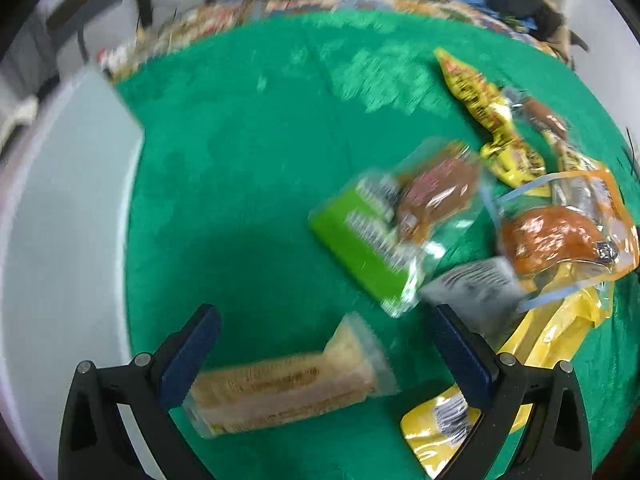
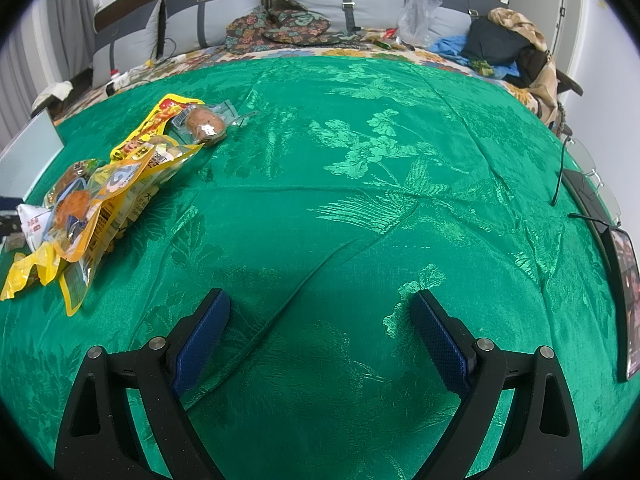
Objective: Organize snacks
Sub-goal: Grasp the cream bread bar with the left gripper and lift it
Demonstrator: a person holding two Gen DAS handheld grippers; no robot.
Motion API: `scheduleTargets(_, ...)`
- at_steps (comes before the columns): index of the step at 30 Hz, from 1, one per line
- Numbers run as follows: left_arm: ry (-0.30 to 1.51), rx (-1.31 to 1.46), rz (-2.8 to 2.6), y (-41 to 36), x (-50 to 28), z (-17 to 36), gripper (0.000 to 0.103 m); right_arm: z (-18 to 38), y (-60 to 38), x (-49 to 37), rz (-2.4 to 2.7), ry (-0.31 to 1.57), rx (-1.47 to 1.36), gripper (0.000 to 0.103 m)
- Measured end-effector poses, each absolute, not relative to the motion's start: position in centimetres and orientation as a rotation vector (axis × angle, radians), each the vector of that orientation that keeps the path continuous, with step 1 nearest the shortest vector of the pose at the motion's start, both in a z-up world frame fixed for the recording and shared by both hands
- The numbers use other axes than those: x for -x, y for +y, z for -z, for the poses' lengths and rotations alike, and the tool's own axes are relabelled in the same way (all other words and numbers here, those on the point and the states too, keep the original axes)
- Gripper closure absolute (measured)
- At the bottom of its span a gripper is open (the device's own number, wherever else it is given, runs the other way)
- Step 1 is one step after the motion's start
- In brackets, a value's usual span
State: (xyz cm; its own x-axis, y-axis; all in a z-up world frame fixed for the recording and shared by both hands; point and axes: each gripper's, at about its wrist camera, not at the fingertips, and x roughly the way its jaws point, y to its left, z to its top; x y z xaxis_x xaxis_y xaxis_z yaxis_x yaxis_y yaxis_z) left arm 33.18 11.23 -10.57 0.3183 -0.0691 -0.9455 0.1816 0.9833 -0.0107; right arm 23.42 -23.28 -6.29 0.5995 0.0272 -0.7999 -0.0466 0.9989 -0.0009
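The left wrist view is motion-blurred. My left gripper [image 1: 324, 344] is open, low over the green cloth [image 1: 240, 160]. A pale wafer pack [image 1: 280, 388] lies between its fingers, close to the left finger [image 1: 192, 356]; I cannot tell if they touch. Beyond it lie a green packet [image 1: 360, 248], a brown bun in clear wrap [image 1: 436, 192], an orange packet [image 1: 560, 232] and yellow packets [image 1: 480, 104]. My right gripper [image 2: 320, 332] is open over bare green cloth [image 2: 360, 200], holding nothing. The snack pile [image 2: 100, 200] lies far to its left, with a wrapped bun [image 2: 206, 122] behind it.
A pale box [image 1: 60, 240] borders the cloth on the left, the same pale box [image 2: 28, 160] showing in the right wrist view. A dark phone [image 2: 624, 300] and glasses [image 2: 588, 168] lie at the right edge. Pillows [image 2: 340, 0], clothes [image 2: 500, 40] and a plastic bag [image 2: 420, 12] sit at the back.
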Motion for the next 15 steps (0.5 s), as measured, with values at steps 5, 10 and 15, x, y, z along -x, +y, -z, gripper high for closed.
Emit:
scheduleTargets(5,1.266,-0.049,0.209,11.3,-30.2,10.4,0.001,6.3,-23.3,-23.4,-0.043,0.927,0.023,0.008)
scheduleTargets(10,1.321,-0.003,0.338,9.9,-26.4,9.9,0.001,6.3,-23.3,-23.4,-0.043,0.927,0.023,0.008)
scheduleTargets(15,1.300,-0.009,0.339,10.5,-25.0,9.1,0.001,6.3,-23.3,-23.4,-0.043,0.927,0.023,0.008)
